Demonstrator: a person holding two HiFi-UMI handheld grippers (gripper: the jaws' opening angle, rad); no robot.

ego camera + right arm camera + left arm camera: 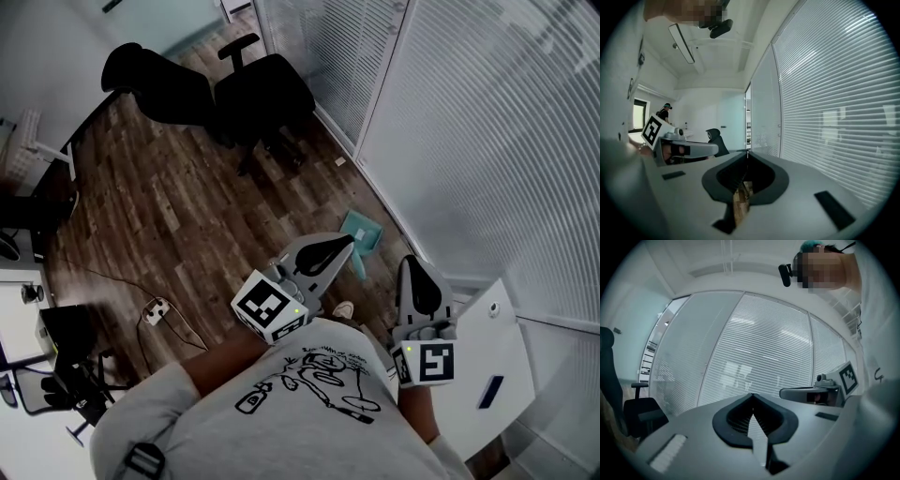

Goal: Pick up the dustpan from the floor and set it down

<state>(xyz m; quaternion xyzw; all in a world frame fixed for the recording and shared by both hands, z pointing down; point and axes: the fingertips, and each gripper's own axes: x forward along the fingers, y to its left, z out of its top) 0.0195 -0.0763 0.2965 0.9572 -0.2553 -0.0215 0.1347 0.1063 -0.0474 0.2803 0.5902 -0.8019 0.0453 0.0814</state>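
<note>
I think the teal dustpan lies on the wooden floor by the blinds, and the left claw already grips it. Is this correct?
Not quite. The left claw grips nothing: the left gripper view shows its jaws together with nothing between them. The teal dustpan does lie on the wooden floor by the blinds.

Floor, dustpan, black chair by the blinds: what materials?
Floor: wood-look planks, streaked brown grain, low sheen; real wood or laminate, can't tell.
Dustpan: likely plastic; uniform teal, smooth moulded shape.
Chair: matte black upholstery, probably fabric; weave too small to see.
</note>
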